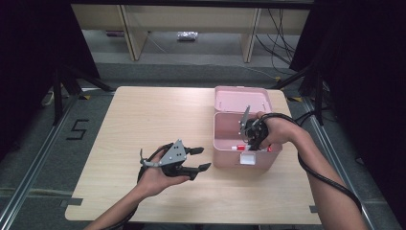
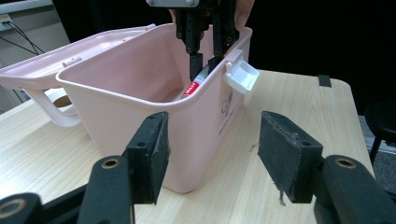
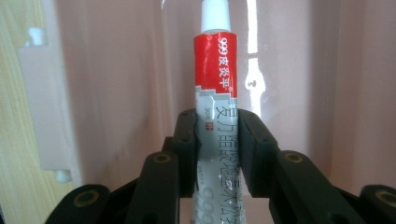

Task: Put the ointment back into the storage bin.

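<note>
Ointment tube [image 3: 215, 93], red and grey with a white cap: clamped between the pads of the right gripper [image 1: 253, 139], inside the pink box [image 1: 225, 143].

High view. Pink box: lid thrown back, standing on the right half of the pale wooden table [image 1: 143, 124], its right wall near the table's right edge. Right gripper points down into the box at its front right corner. Left gripper [image 1: 200, 158]: jaws apart and holding nothing, just left of the box over bare wood. Wide free tabletop left of and in front of the box. Beyond the box, grey floor, wooden shelf legs and loose cables; black curtains on both sides.

Left gripper view. Box straight ahead of the spread pads [image 2: 149, 154]; white latch [image 2: 243, 77] hanging open on its near wall; tube end visible under the right gripper [image 2: 205, 65].

Right gripper view. Tube upright along the box's inner wall, cap pointing away.
</note>
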Demonstrator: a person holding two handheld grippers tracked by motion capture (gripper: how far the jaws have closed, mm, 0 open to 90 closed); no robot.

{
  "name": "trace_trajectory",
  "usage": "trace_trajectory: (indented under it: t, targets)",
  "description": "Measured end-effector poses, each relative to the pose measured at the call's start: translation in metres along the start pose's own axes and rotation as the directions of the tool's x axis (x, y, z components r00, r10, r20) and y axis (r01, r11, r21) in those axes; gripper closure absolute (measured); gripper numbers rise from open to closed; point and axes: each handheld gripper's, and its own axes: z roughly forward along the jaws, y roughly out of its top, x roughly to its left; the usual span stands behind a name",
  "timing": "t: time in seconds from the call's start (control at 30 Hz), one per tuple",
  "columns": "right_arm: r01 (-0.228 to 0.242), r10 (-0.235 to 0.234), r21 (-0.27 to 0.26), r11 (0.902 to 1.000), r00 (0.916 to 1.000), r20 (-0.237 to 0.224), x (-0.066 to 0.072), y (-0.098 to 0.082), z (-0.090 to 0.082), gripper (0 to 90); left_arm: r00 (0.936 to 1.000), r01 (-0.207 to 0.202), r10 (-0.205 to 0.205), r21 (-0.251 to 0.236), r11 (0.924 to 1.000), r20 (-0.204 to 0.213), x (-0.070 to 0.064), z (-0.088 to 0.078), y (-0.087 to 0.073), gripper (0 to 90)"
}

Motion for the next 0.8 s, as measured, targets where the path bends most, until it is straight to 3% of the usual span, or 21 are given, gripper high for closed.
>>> trace_trajectory:
  t: [0.03, 0.1, 0.3, 0.37, 0.4, 0.53, 0.6, 0.63, 0.77, 0.8]
  targets:
    - [-0.025, 0.025, 0.007, 0.9997, 0.9996, -0.012, 0.0016, -0.0003, 0.0002, 71.5, 1.0000, -0.001, 0.001, -0.002, 1.0000, 0.003, -0.0001, 0.0005, -0.0005, 42.6]
    - [-0.029, 0.029, 0.006, 0.9996, 0.9995, -0.012, 0.0013, -0.0004, 0.0004, 71.5, 1.0000, -0.001, 0.001, 0.004, 1.0000, 0.001, -0.0002, 0.0002, -0.0006, 42.6]
    - [0.001, -0.001, 0.019, 0.9998, 1.0000, 0.006, -0.0032, -0.0019, 0.0029, 71.5, 1.0000, 0.001, -0.001, 0.004, 1.0000, 0.002, -0.0002, 0.0004, -0.0009, 42.6]
    - [0.036, -0.037, 0.014, 0.9992, 0.9993, 0.007, -0.0054, -0.0012, 0.0035, 71.4, 1.0000, 0.000, 0.000, 0.004, 1.0000, 0.002, -0.0005, 0.0005, -0.0006, 42.6]
    - [-0.008, 0.008, 0.024, 0.9997, 1.0000, -0.001, -0.0025, -0.0016, 0.0035, 71.5, 1.0000, -0.001, 0.001, 0.004, 1.0000, 0.002, -0.0005, 0.0005, -0.0006, 42.6]
    - [0.033, -0.034, 0.016, 0.9993, 0.9994, 0.010, -0.0062, -0.0011, 0.0050, 71.4, 1.0000, -0.001, 0.001, 0.005, 1.0000, 0.003, -0.0005, 0.0008, -0.0005, 42.6]
    - [-0.030, 0.030, 0.009, 0.9995, 0.9995, -0.010, -0.0024, -0.0009, 0.0060, 71.4, 1.0000, -0.002, 0.002, 0.005, 1.0000, 0.003, -0.0005, 0.0007, -0.0005, 42.6]
    - [-0.009, 0.009, 0.013, 0.9999, 1.0000, 0.001, -0.0040, -0.0012, 0.0062, 71.5, 1.0000, -0.002, 0.002, 0.005, 1.0000, 0.004, -0.0005, 0.0007, -0.0005, 42.6]
    - [0.000, 0.000, 0.025, 0.9997, 1.0000, 0.002, -0.0054, -0.0012, 0.0068, 71.5, 1.0000, -0.001, 0.001, 0.004, 1.0000, 0.003, -0.0005, 0.0006, -0.0004, 42.6]
    - [0.026, -0.026, 0.019, 0.9995, 0.9997, 0.005, -0.0073, -0.0008, 0.0071, 71.5, 1.0000, -0.001, 0.001, 0.004, 1.0000, 0.003, -0.0006, 0.0006, -0.0005, 42.6]
